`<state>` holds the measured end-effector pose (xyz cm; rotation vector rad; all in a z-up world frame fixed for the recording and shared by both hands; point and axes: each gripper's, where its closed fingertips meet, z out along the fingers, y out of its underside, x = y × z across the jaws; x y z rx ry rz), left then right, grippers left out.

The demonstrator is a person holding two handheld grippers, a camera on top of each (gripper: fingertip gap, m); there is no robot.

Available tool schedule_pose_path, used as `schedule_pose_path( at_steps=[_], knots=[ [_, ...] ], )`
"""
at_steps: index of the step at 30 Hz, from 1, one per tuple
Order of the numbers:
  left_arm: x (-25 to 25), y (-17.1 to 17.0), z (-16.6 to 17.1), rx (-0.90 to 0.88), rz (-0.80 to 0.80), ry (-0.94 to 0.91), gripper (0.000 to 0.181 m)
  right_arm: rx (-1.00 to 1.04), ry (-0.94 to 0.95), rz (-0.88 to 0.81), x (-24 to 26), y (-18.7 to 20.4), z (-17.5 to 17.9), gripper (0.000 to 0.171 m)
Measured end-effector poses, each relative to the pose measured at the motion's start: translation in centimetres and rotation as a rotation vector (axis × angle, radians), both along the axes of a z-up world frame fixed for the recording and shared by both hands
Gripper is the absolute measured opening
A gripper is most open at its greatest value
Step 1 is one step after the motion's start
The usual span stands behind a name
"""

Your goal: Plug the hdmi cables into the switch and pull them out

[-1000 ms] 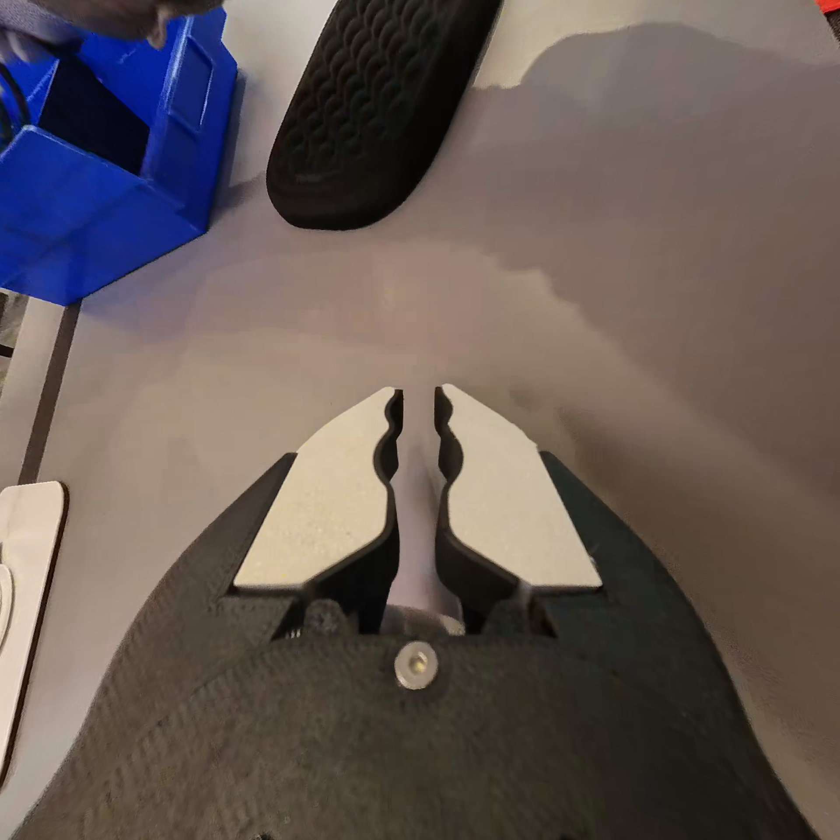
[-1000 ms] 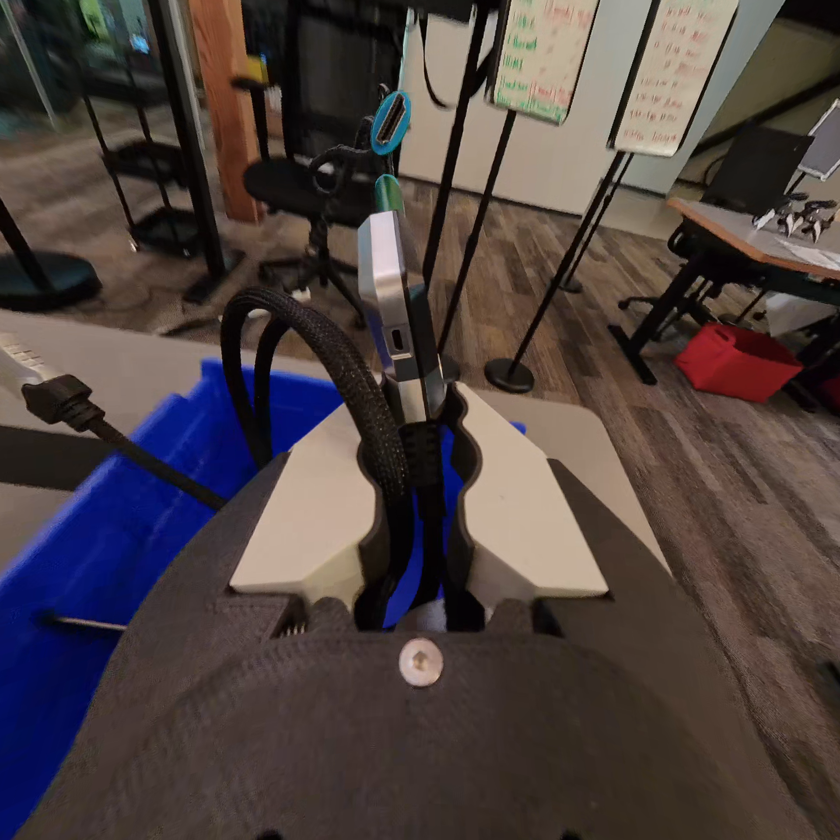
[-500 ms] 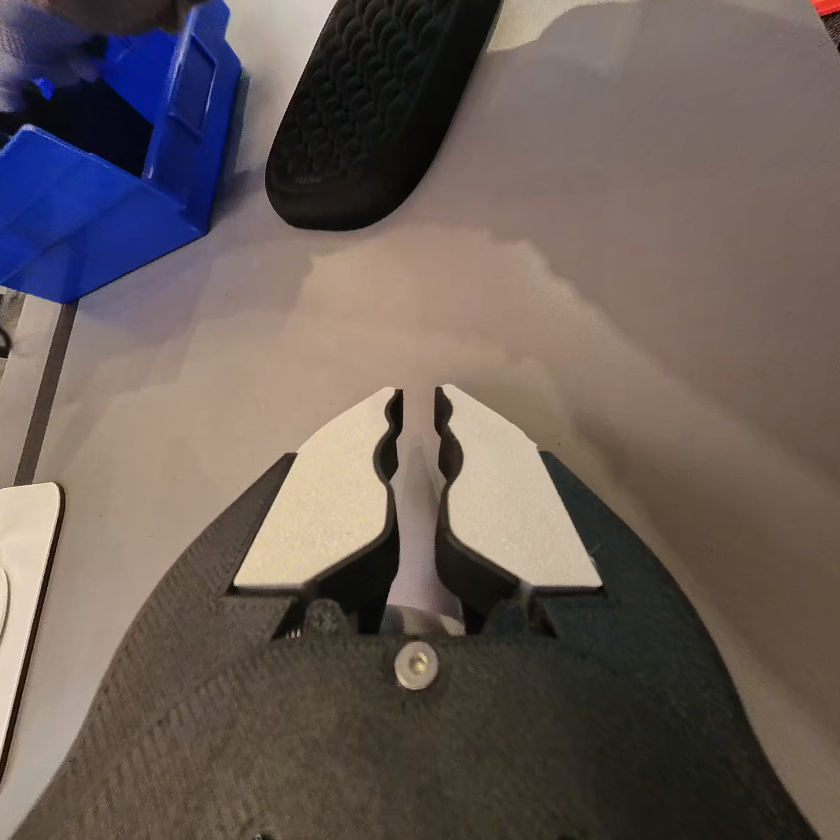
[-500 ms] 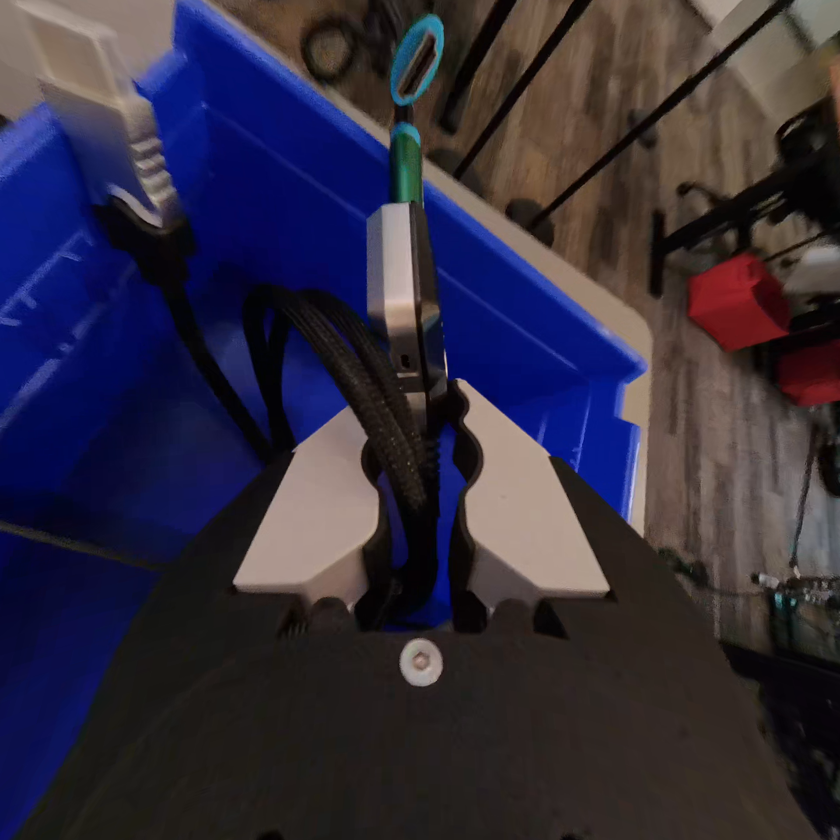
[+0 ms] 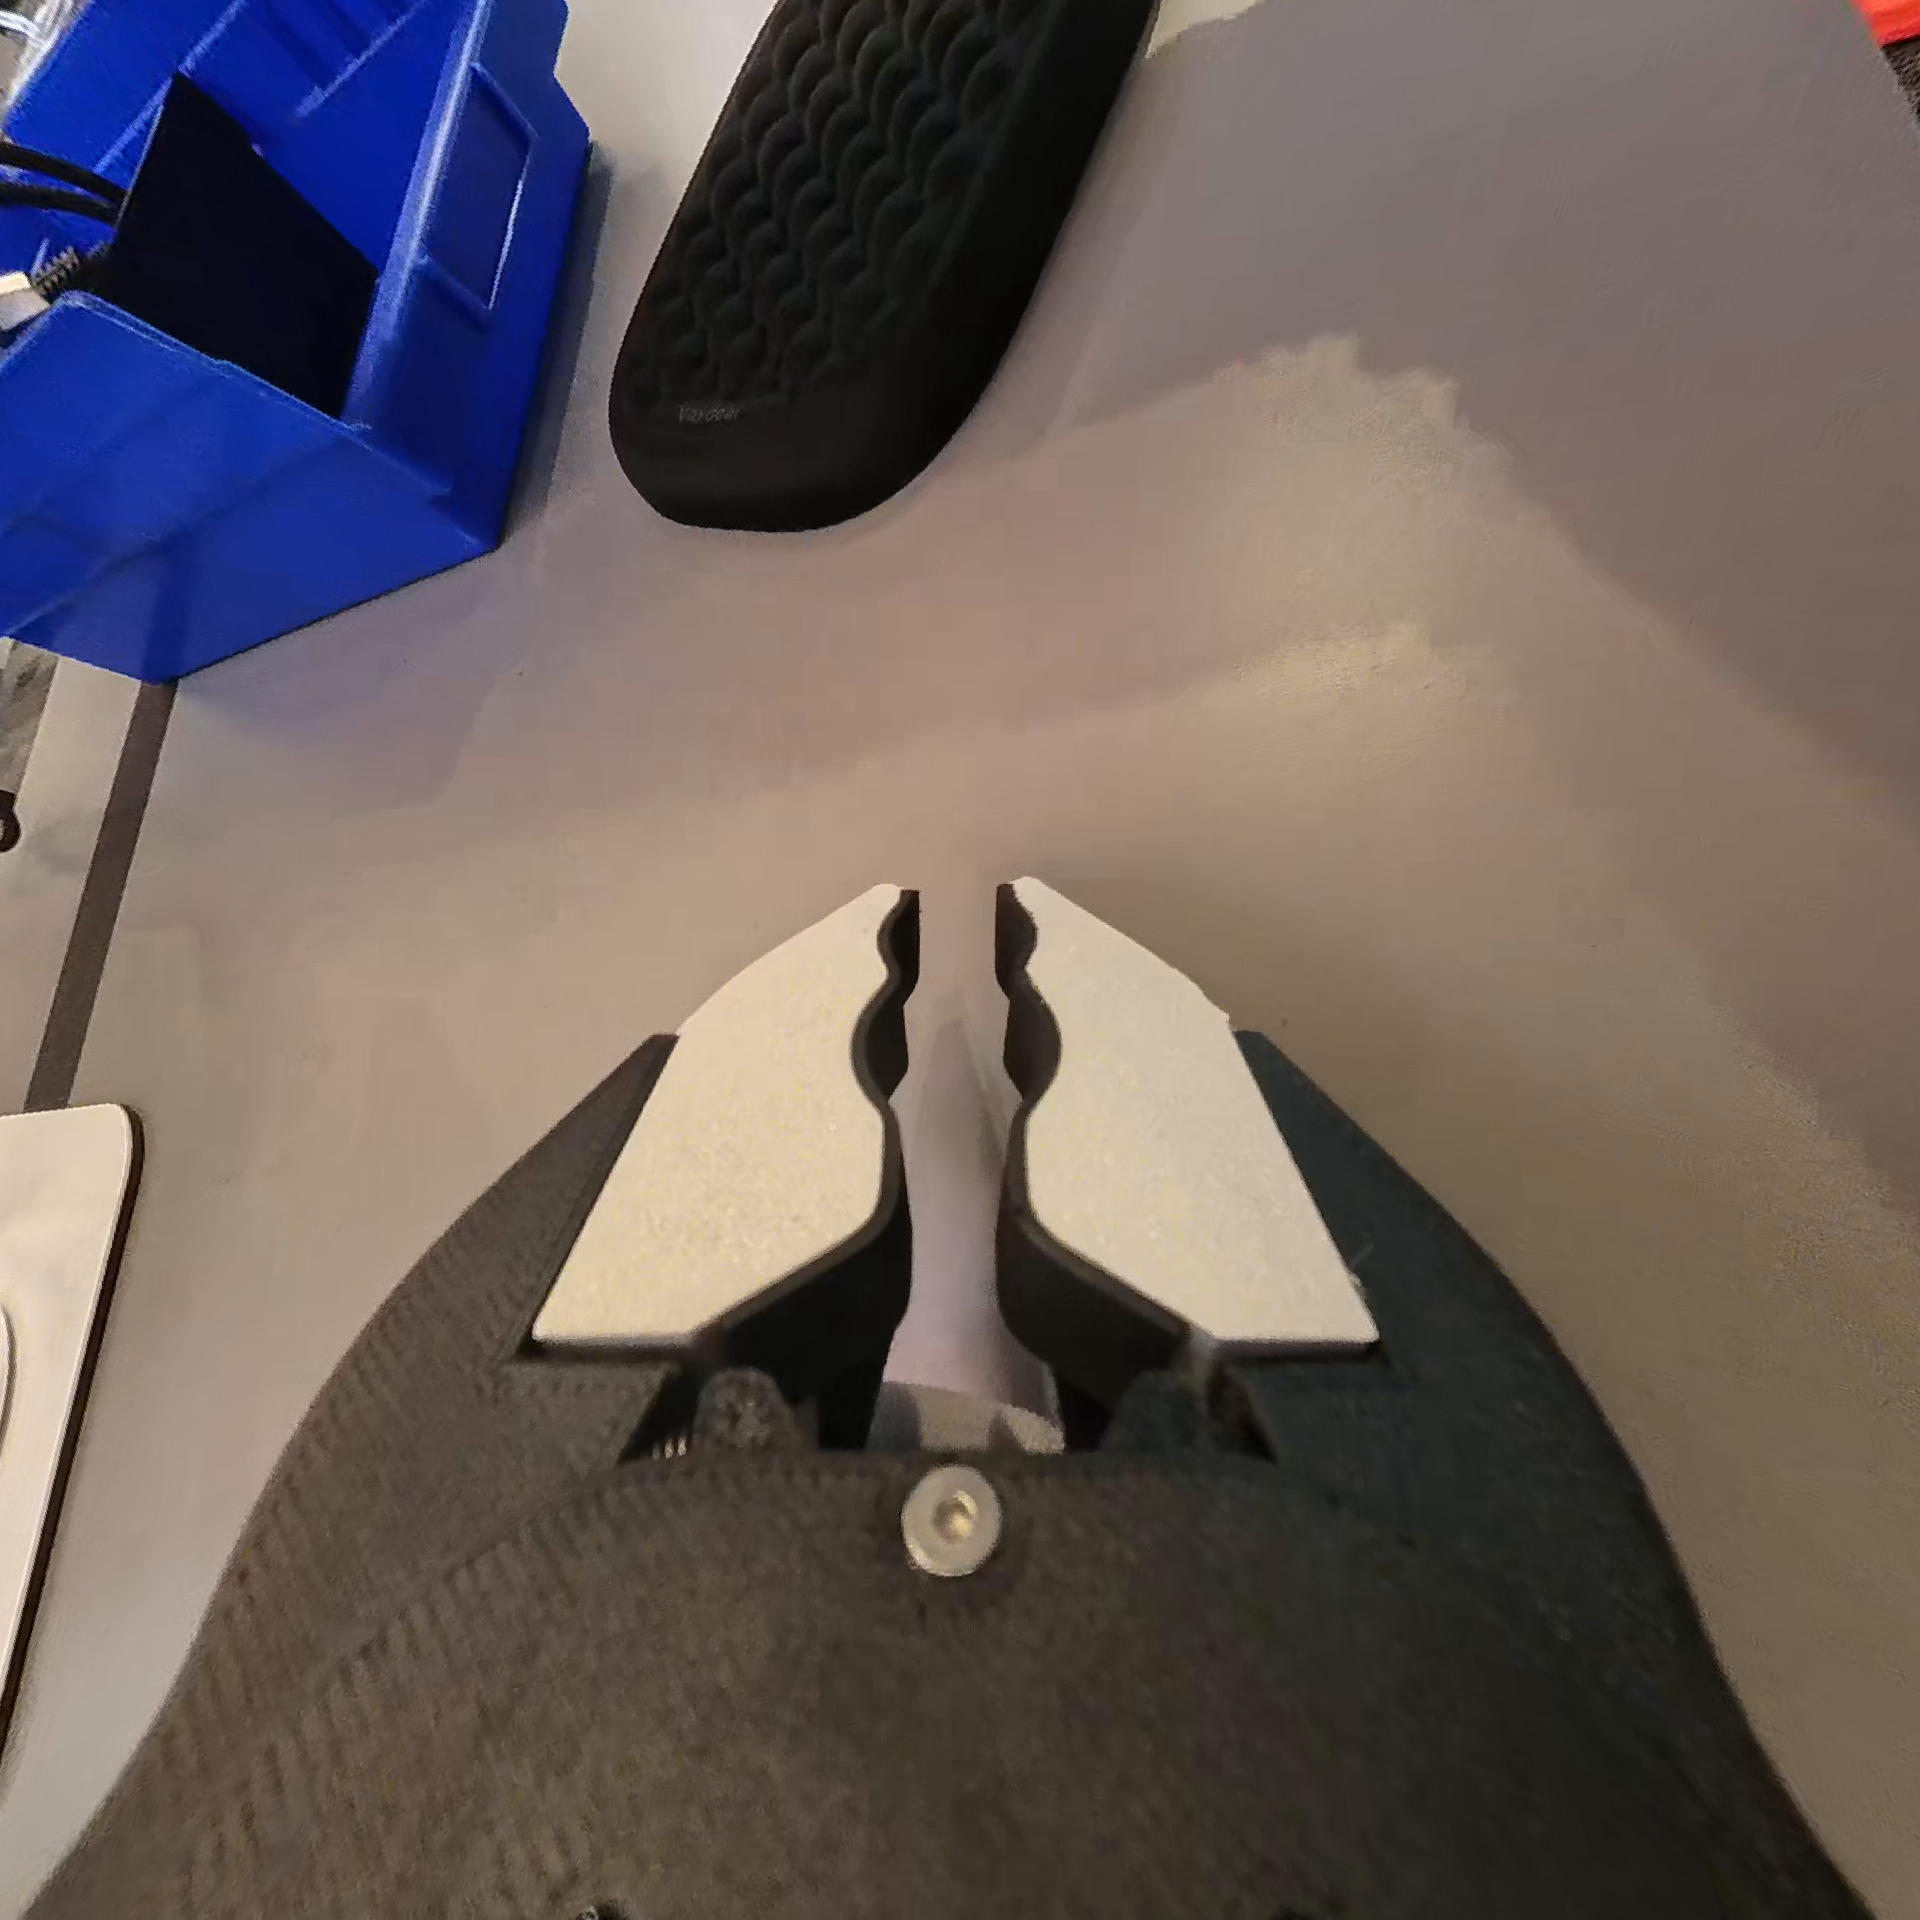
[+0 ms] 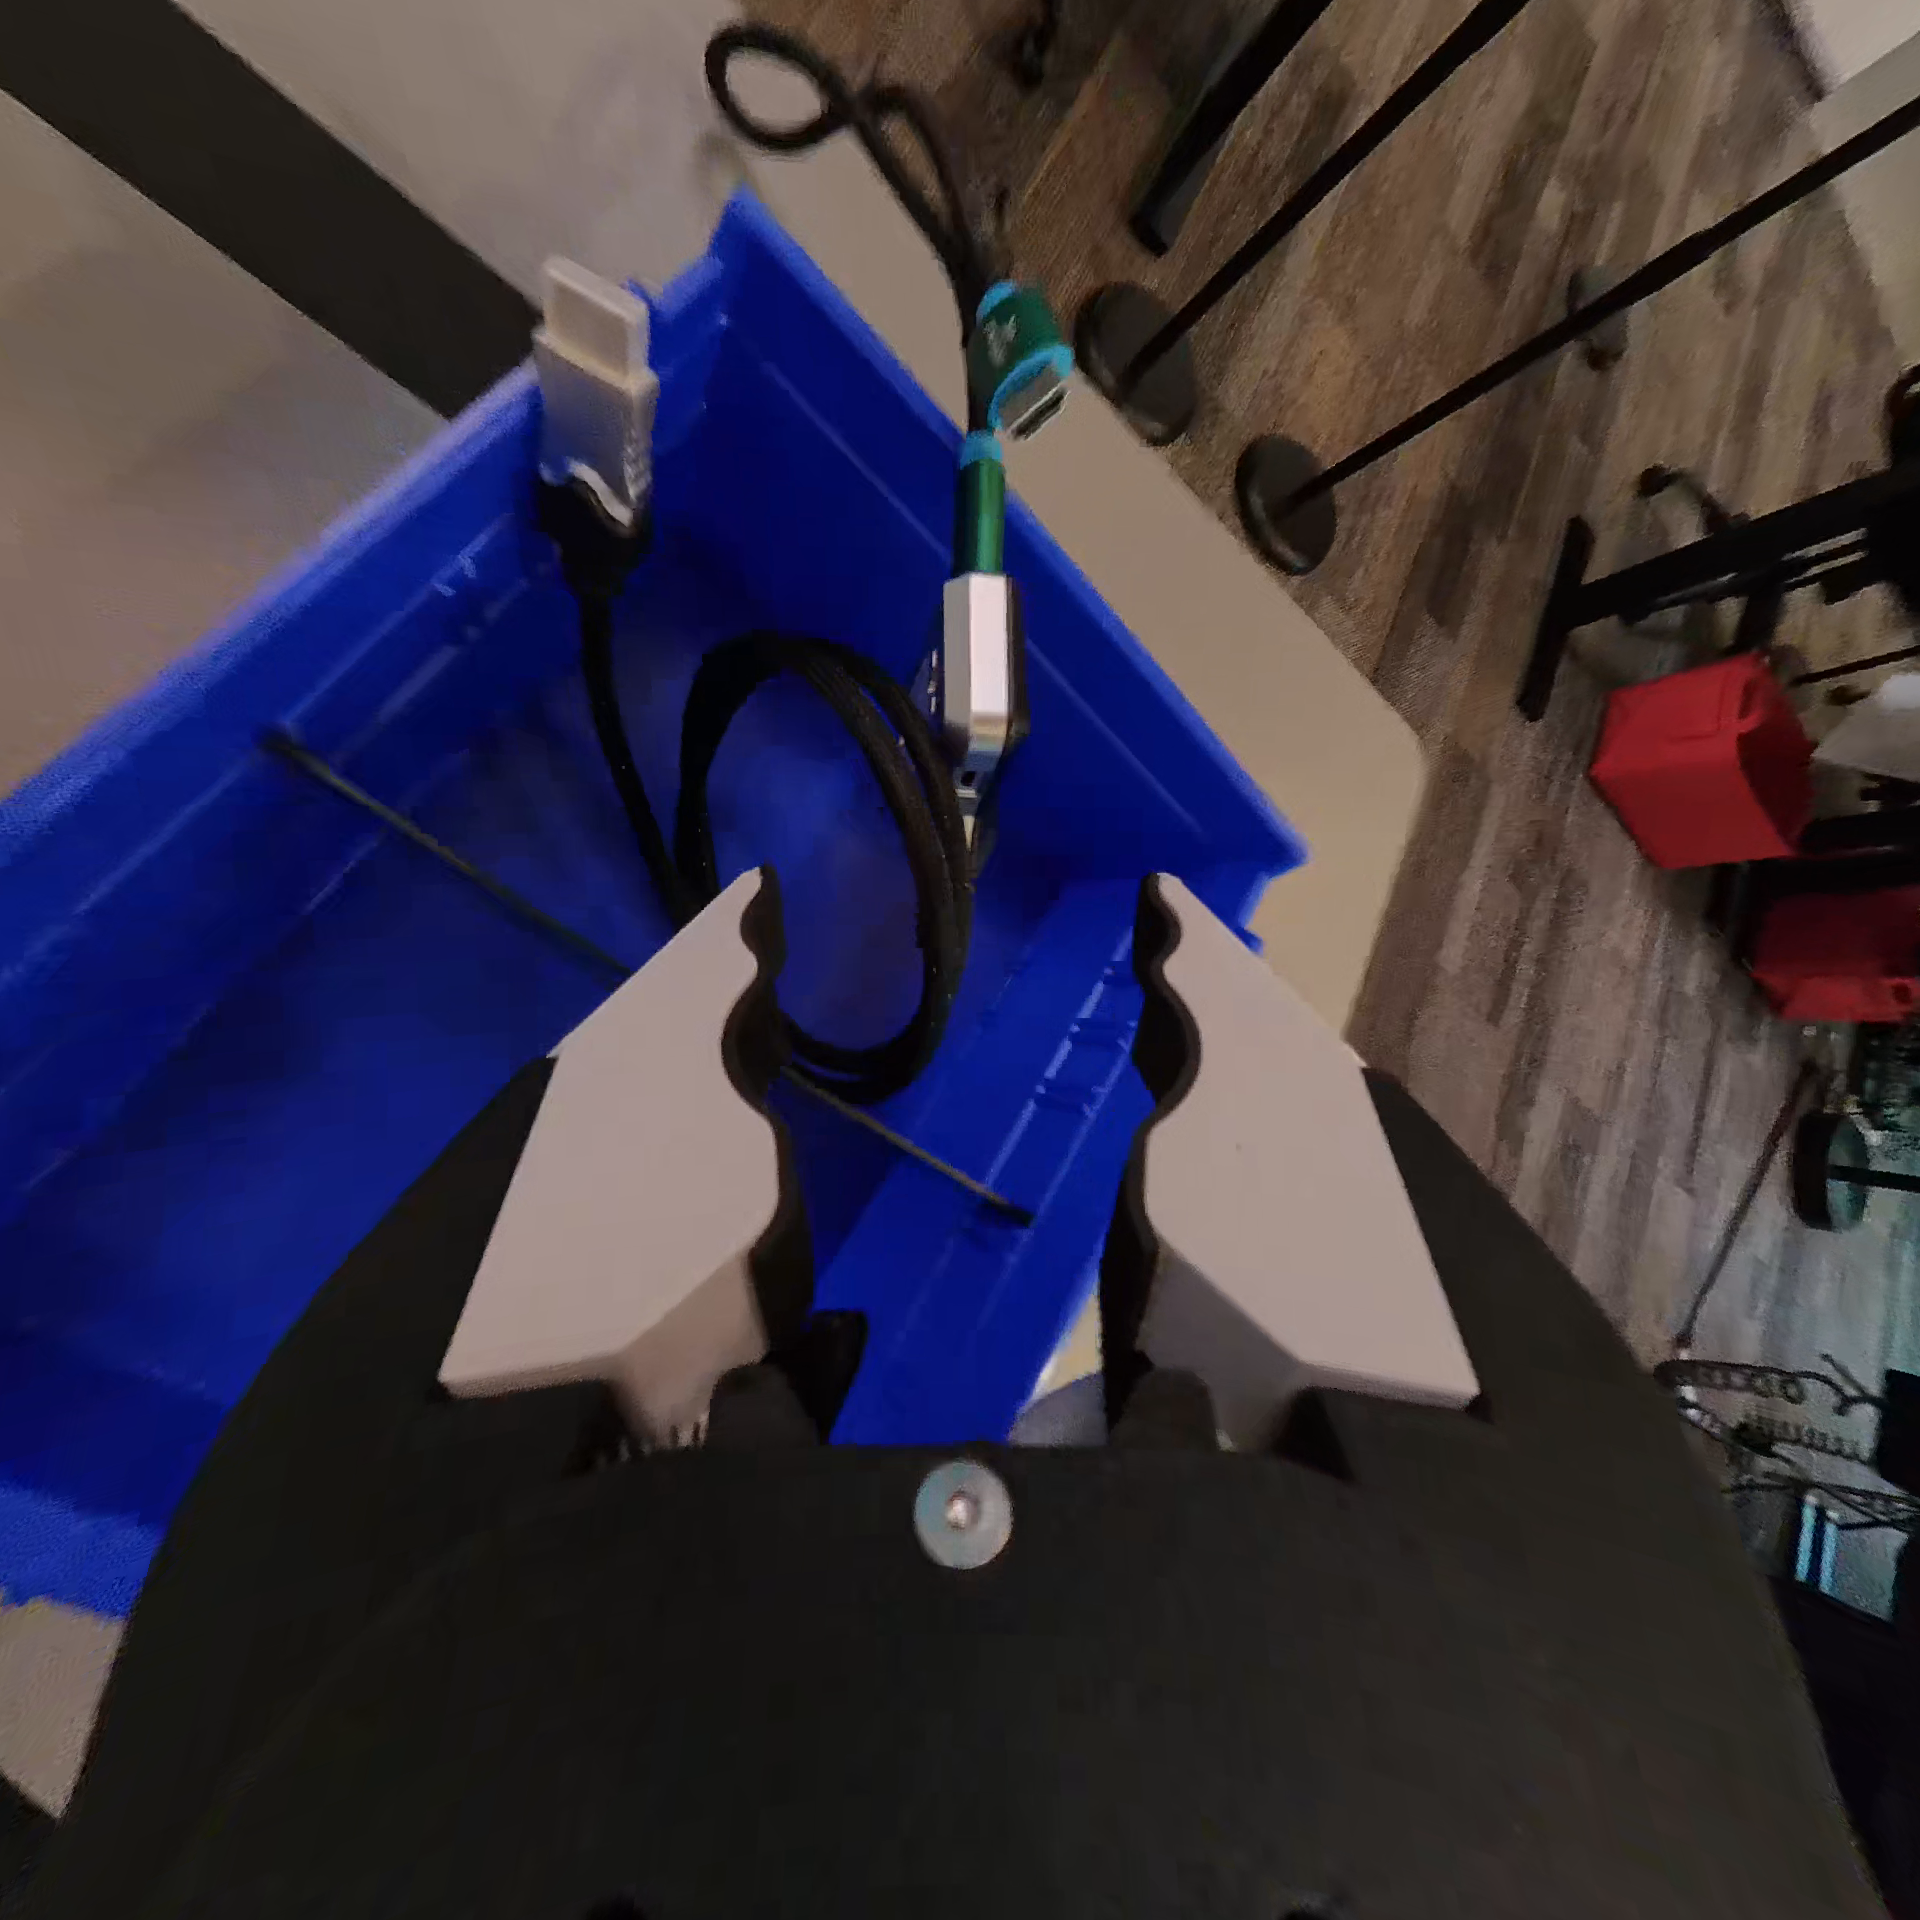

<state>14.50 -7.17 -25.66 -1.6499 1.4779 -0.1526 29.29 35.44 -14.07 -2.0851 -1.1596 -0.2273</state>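
In the right wrist view my right gripper [image 6: 951, 883] is open and empty, just above the blue bin [image 6: 260, 987]. The silver switch [image 6: 982, 665] lies free in the bin ahead of the fingertips. A green plug [image 6: 982, 509] sits in its far end, and a teal-tipped connector [image 6: 1023, 358] hangs past the rim. A coiled black braided cable [image 6: 925, 831] and a silver HDMI plug [image 6: 594, 384] lean in the bin. In the left wrist view my left gripper [image 5: 956, 904] is nearly closed on nothing, over the grey table.
A black wrist rest [image 5: 862, 239] lies on the table beside the blue bin [image 5: 208, 520]. A white board [image 5: 52, 1299] is at the left edge. The table corner [image 6: 1351, 727] ends beside the bin, with red bins [image 6: 1704, 758] and stand bases on the floor beyond. The left gripper's tips are roughly 45 centimetres from the right gripper's. To reach the silver switch [image 6: 982, 665] in a straight line is about 5 centimetres for my right fingers, about 50 centimetres for my left.
My right gripper tipped down over the bin, opened and let go of the switch and cable, which now lie in the bin. The left gripper stayed put.
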Motion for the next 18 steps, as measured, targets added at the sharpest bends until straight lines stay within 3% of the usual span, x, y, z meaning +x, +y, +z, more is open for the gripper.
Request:
schedule_pose_path(
  at_steps=[4, 8, 13, 18],
  knots=[
    [0.0, 0.1, 0.0, -0.009, 0.003, -0.002, 0.014, 0.12, 0.097, 0.044, -1.8, -4.9, 4.7, 0.059],
    [0.0, 0.1, 0.0, -0.017, 0.003, -0.004, 0.014, 0.167, 0.219, 0.162, -6.5, -12.6, 6.6, 0.056],
    [0.5, 0.4, 0.0, -0.005, -0.008, -0.001, 0.014, 0.053, 0.393, 0.31, -13.4, -22.2, 5.0, 0.056],
    [0.7, 0.8, -0.1, -0.028, -0.009, -0.005, 0.014, 0.0, 0.58, 0.297, -17.1, -27.7, 3.0, 0.061]
  ],
)
